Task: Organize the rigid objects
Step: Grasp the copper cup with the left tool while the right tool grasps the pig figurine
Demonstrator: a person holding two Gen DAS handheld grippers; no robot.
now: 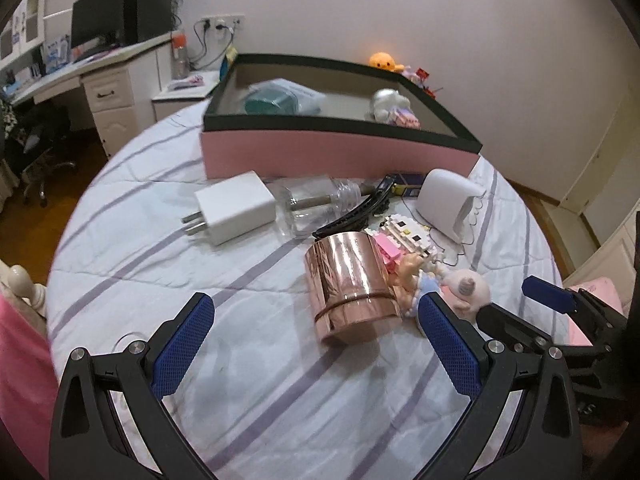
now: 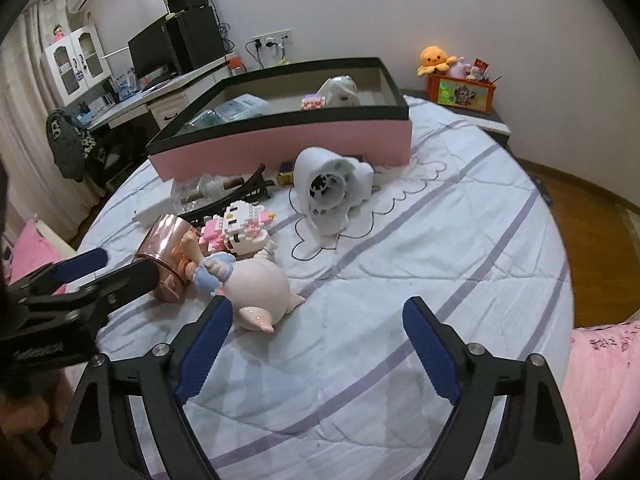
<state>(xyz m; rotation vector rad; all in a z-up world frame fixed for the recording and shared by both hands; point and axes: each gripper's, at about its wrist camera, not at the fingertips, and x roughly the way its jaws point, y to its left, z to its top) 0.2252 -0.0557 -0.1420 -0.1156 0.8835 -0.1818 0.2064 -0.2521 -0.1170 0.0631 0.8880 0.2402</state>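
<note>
A rose-gold metal cylinder [image 1: 350,284] lies on its side on the striped bed sheet, between the fingers of my left gripper [image 1: 316,308], which is open and not touching it. A pink ceramic doll figurine [image 2: 260,284] lies against the cylinder [image 2: 168,248], just ahead of the left finger of my right gripper [image 2: 318,312], which is open and holds nothing. Behind them lie a pink-and-white block toy [image 1: 404,236], a black hair clip [image 1: 352,212], a clear bottle [image 1: 308,204], a white charger plug [image 1: 234,206] and a small white fan [image 2: 332,188].
A wide pink box with a black rim [image 1: 340,152] stands at the back of the bed, with a bagged teal item [image 1: 276,102] and a white plush [image 1: 390,102] inside. A desk with a monitor [image 1: 96,20] is on the left. An orange toy box [image 2: 460,90] stands on a nightstand.
</note>
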